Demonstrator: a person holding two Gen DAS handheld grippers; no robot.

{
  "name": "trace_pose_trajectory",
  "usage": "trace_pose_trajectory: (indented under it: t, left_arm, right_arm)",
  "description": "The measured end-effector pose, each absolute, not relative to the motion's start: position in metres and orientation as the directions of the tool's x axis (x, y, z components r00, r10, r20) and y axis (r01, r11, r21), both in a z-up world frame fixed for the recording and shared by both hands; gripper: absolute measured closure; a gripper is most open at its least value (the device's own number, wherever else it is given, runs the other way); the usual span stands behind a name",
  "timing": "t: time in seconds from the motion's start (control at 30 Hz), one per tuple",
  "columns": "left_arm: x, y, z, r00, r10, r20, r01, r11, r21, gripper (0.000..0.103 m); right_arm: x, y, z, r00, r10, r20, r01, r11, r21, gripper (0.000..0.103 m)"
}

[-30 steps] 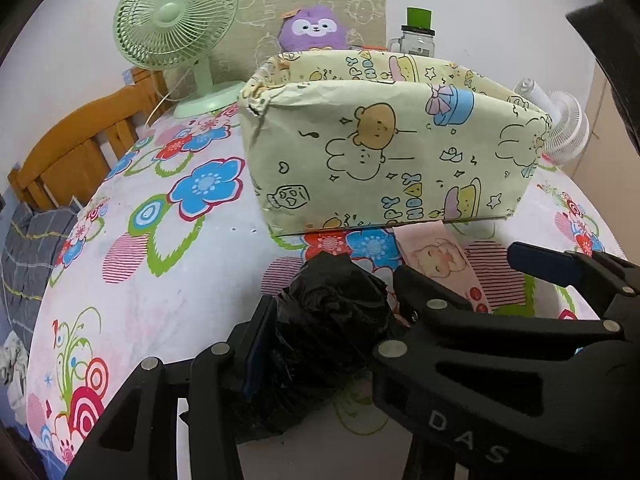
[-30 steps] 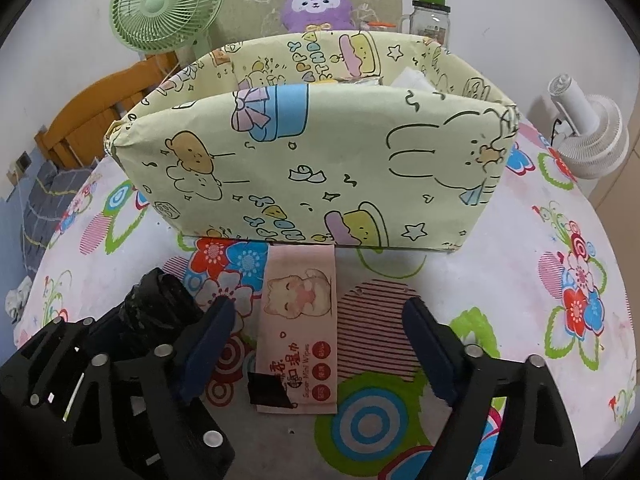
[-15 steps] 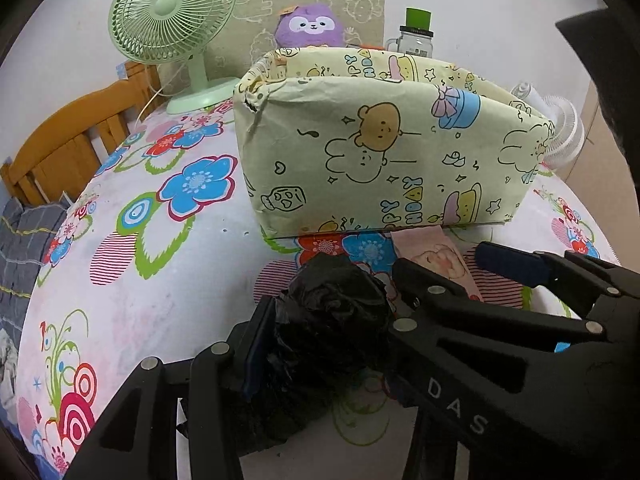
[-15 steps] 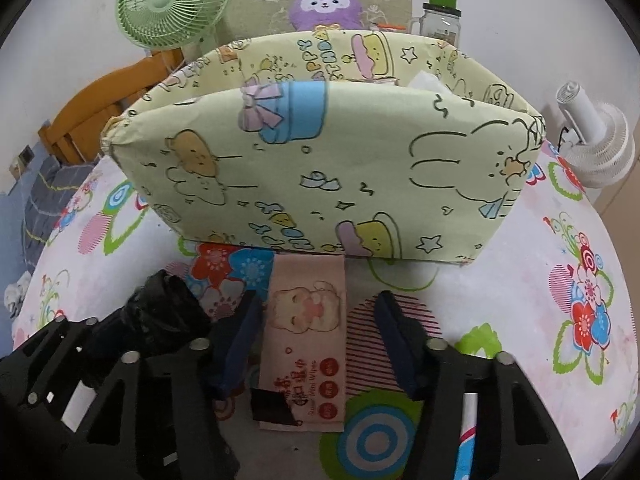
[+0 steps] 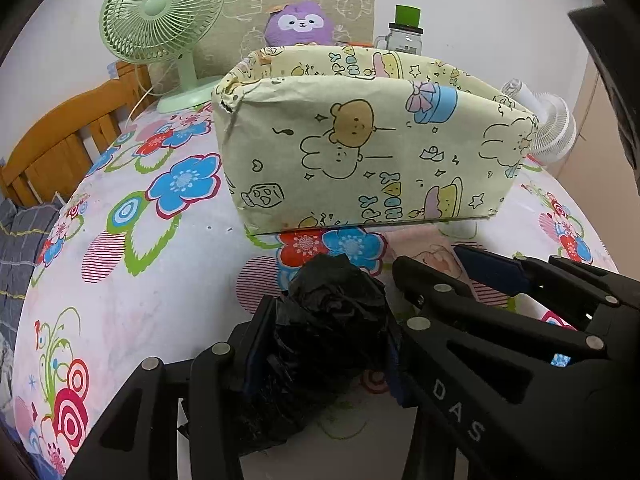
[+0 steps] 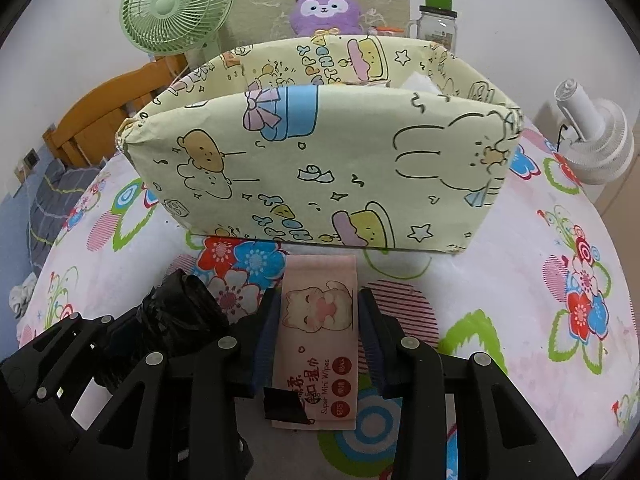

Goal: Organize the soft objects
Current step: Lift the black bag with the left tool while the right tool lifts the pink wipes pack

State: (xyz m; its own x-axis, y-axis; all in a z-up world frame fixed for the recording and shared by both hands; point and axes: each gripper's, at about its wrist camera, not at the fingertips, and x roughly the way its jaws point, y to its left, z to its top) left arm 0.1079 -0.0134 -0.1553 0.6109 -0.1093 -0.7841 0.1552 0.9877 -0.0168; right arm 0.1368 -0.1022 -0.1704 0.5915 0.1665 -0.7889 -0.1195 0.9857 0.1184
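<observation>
My right gripper [image 6: 318,330] was spread wide a second ago, with the wipes pack [image 6: 318,344] lying loose between its fingers. Now the jaws are closing on the pack's long sides; the blue pads look to be touching both edges, though I can't be sure from the right wrist view that they are pressing yet. My left gripper [image 5: 322,354] has not changed: it stays clenched on the black bag [image 5: 328,328], pads sunk into both flanks.

To my mind that puts both soft things in hand, or nearly so, and the next step is to carry them into the box [image 6: 320,168] just beyond. The pack lies on the tablecloth [image 6: 500,280] with its far end almost at the foot of the box; the bag sits beside it on the left.

The bag is crumpled thin plastic, glossy and creased, bunched into a rough lump that yields to the pads. The pack is a flat pink film pouch, smooth, oblong, printed with a cat, with a black tab stuck near its near end. I expect it to bow if squeezed hard. The box is rectangular and open-topped, wrapped in pale yellow cartoon paper, wrinkled and a little torn at its left corner. Something white shows inside it, too hidden to name.
</observation>
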Motion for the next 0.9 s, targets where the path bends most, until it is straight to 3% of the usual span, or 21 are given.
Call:
trace_pose_trajectory:
  t: [0.9]
  left_arm:
    - [0.080, -0.028, -0.120, 0.671, -0.136, -0.729, 0.167, 0.986, -0.030, 0.055]
  right_arm:
    - [0.099, -0.124, -0.130, 0.681, 0.149, -0.717, -0.083, 0.989, 0.126, 0.061]
